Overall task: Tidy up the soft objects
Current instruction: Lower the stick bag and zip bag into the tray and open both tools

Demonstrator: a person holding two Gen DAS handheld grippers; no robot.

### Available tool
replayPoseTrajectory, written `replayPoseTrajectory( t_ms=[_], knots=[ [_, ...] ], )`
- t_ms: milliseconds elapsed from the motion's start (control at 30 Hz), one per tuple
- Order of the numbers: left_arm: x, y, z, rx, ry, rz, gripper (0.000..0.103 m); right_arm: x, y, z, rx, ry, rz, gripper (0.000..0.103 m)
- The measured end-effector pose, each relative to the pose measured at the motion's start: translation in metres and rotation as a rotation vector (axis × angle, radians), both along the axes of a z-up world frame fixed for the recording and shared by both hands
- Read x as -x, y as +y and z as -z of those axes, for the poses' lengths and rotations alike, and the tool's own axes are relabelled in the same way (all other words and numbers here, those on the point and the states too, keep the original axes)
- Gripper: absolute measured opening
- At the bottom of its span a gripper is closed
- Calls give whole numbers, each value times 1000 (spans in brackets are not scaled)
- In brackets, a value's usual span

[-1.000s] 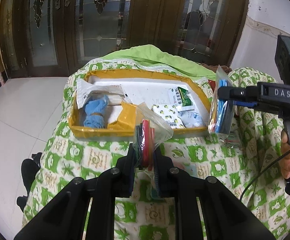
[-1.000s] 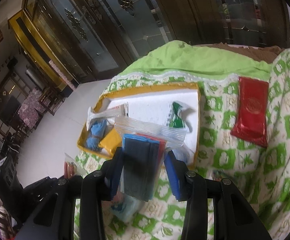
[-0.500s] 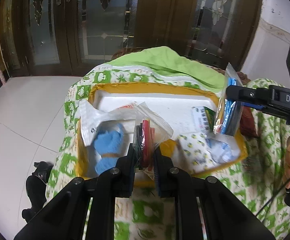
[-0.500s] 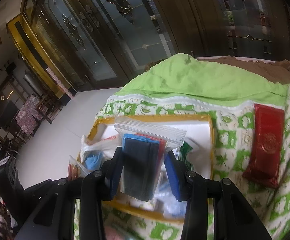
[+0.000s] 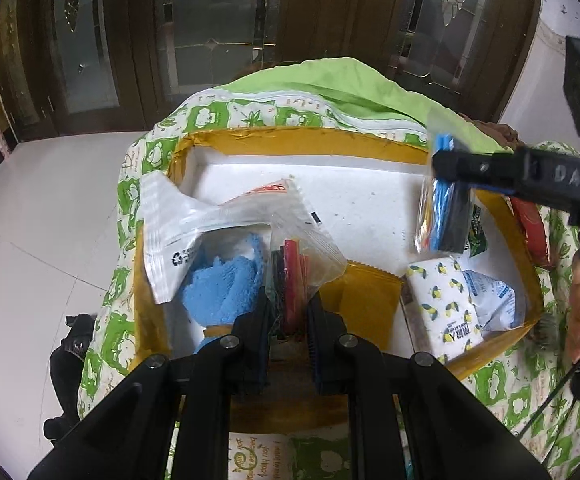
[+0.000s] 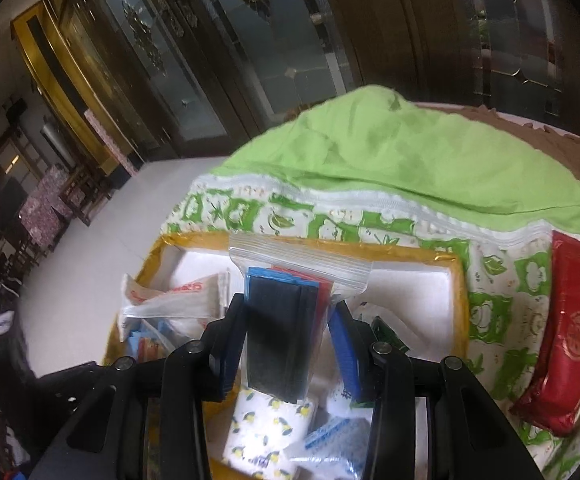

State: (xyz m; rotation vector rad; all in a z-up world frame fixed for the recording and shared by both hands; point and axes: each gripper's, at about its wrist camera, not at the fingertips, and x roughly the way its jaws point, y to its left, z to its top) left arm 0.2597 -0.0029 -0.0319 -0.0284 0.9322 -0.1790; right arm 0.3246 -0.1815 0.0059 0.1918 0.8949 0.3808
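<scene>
Over the yellow-rimmed tray (image 5: 298,142) on the bed: left claw (image 5: 287,312) clamped on a clear bag of red strips (image 5: 296,264), right claw (image 6: 290,344) clamped on a zip bag of dark pads (image 6: 285,320). Step: drop-off. Next: lower into free white space, part the jaws. Readable: "DAS" on the right claw body; recycling mark on white pouch (image 5: 177,240).

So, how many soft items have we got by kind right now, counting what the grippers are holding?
Clear zip bags, one held over the yellow-rimmed white tray by each gripper: 2
White plastic pouches: 2
Lemon-print tissue packs: 1
Blue fluffy cloths: 1
Yellow packets: 1
Green packets: 1
Red packets outside the tray: 1
Total: 9
</scene>
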Motion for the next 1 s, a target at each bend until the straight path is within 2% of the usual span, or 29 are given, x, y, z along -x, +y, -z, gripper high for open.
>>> replayPoseTrajectory(
  t_ms=[300,633,800,1000],
  knots=[
    [-1,1,3,2,1,-4,15,-9,11,23,32,25,-8,44],
    [1,0,2,3,-7,-6,18,-8,7,23,9,18,16,44],
    [6,0,-1,4,-29,-18,46,3,7,17,-14,6,15,44],
    [11,-1,-5,7,-37,-22,55,18,6,9,-28,-13,18,44]
  ],
)
